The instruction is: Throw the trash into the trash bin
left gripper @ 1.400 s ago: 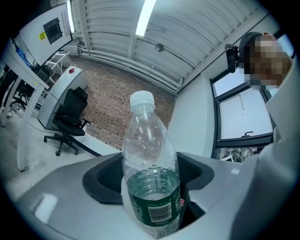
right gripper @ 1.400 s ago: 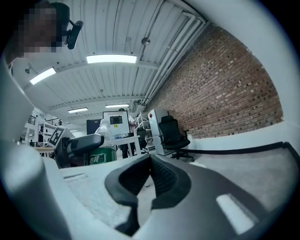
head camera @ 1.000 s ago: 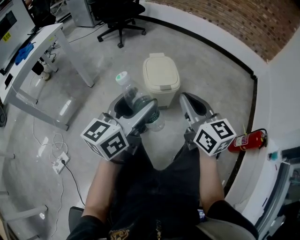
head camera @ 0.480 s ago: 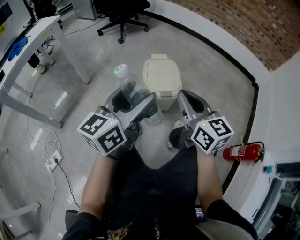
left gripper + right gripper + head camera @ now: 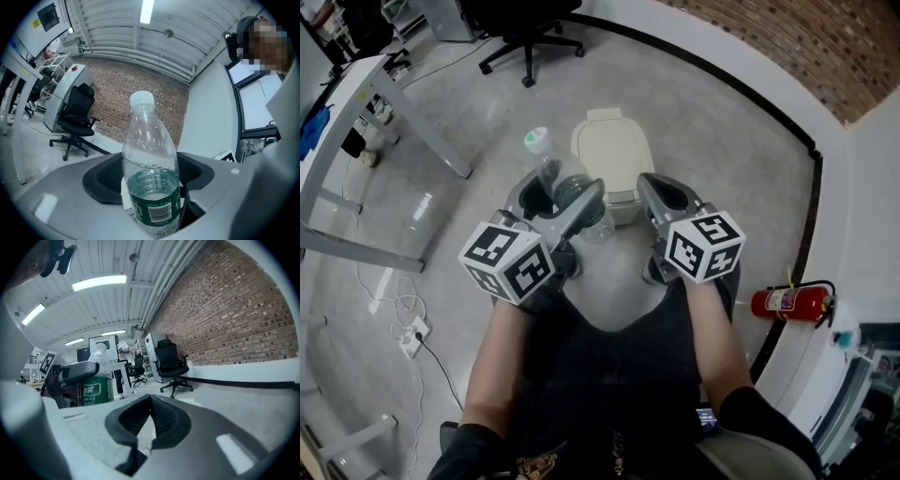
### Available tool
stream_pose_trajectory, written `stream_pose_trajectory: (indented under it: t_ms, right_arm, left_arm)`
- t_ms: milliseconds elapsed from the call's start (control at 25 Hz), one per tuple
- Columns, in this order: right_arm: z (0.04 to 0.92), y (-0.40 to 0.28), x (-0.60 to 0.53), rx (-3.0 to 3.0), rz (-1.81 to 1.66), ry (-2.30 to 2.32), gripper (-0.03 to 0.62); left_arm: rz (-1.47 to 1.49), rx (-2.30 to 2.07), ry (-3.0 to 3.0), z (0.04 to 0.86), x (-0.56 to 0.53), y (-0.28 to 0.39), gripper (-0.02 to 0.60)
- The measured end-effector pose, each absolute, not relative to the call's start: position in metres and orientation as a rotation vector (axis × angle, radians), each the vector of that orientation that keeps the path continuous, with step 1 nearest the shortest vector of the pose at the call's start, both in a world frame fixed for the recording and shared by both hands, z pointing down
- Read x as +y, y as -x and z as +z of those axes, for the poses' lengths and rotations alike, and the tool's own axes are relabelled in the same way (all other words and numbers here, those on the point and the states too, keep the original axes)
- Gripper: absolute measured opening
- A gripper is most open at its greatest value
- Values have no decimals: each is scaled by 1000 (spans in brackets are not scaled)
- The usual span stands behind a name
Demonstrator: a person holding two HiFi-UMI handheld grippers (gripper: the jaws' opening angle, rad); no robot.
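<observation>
My left gripper (image 5: 559,199) is shut on a clear plastic bottle (image 5: 565,190) with a white cap and a green label. The bottle stands upright between the jaws in the left gripper view (image 5: 151,174), part full of water. A cream trash bin (image 5: 612,154) with its lid closed stands on the floor just beyond both grippers. My right gripper (image 5: 660,194) hangs to the right of the bottle, near the bin's front right corner. Its jaws (image 5: 149,402) are shut with nothing between them. The right gripper view also catches the bottle (image 5: 97,387) at its left.
A black office chair (image 5: 523,26) stands behind the bin. A white desk (image 5: 390,97) with its legs is at the left. A power strip (image 5: 412,331) with cables lies on the floor at lower left. A red fire extinguisher (image 5: 787,302) sits by the curved white wall at the right.
Both grippers and the person have come closer to the bin, which now sits just past the jaw tips. The bottle stays held in the left gripper.
</observation>
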State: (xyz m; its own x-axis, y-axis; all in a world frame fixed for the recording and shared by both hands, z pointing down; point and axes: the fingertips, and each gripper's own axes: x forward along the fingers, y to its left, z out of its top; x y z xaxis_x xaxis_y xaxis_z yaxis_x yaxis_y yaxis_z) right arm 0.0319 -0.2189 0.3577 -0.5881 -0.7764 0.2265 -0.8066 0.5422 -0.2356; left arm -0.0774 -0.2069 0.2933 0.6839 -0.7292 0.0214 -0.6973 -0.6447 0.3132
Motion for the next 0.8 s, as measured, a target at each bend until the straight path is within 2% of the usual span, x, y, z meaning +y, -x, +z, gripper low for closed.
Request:
stream_pose_trajectory:
  t_ms: [440, 800]
  right_arm:
    - [481, -24, -279, -2482, 700, -1267, 3]
    - [558, -14, -276, -2349, 846, -1160, 3]
  left_arm:
    - [-48, -1139, -2622, 329, -260, 60, 345]
    - [9, -1167, -2570, 358, -291, 57, 345]
